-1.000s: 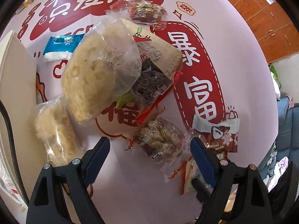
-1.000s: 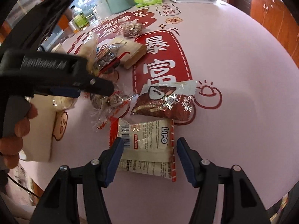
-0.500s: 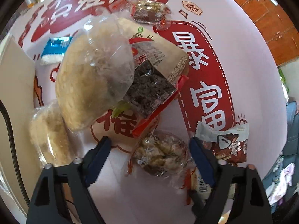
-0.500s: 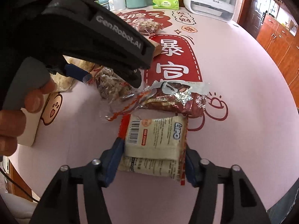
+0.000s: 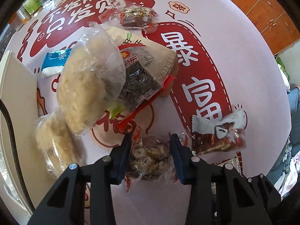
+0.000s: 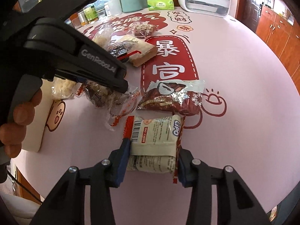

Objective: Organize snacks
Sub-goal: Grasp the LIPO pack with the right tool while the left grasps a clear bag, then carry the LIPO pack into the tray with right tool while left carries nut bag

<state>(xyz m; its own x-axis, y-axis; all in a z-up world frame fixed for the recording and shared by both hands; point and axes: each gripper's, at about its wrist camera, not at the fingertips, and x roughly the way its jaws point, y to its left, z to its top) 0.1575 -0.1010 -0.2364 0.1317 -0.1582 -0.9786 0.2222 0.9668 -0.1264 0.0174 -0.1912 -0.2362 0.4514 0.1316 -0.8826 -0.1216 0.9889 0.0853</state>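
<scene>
Left gripper, jaws just closing, pinches a clear nut-cluster packet on the pink tabletop; beyond it sits a pile of puffed-rice bags. Right gripper, also just closing, clamps a cream LiPO biscuit pack, with a red-silver wrapper just ahead.

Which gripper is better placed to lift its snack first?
Right. The right gripper already clamps the Lipo packet squarely on both edges; the left gripper, jaws just closing, only pinches the nut bar's loose wrapper.
</scene>
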